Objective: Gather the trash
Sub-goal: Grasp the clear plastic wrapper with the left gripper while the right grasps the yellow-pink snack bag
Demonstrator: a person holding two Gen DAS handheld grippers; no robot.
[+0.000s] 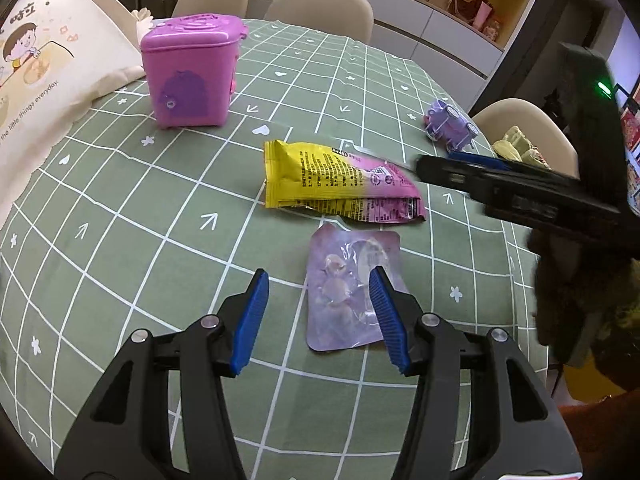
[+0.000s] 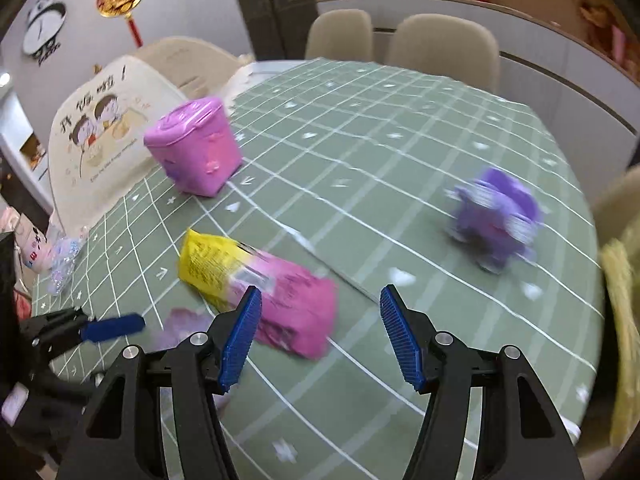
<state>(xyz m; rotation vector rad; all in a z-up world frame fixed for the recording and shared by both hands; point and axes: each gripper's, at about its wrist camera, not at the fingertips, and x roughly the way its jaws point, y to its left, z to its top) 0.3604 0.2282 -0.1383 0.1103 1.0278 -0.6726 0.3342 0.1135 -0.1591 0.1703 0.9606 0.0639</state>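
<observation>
Cream bag (image 1: 60, 80) at upper left reads "little things everyday"; both grippers (image 1: 318, 292) (image 2: 320, 308) hang part-open, fingers empty, over wrappers (image 1: 340, 184).

A green grid-patterned tablecloth (image 1: 168, 208) covers the round table. At upper left, a cream cloth bag (image 1: 52, 64) with a cartoon child print lies on it. A purple toy car (image 1: 450, 124) sits at middle right, blurred in the right wrist view. Beige chairs (image 1: 320, 2) line the top, and a panda wall clock (image 2: 42, 28) hangs at upper left.
</observation>
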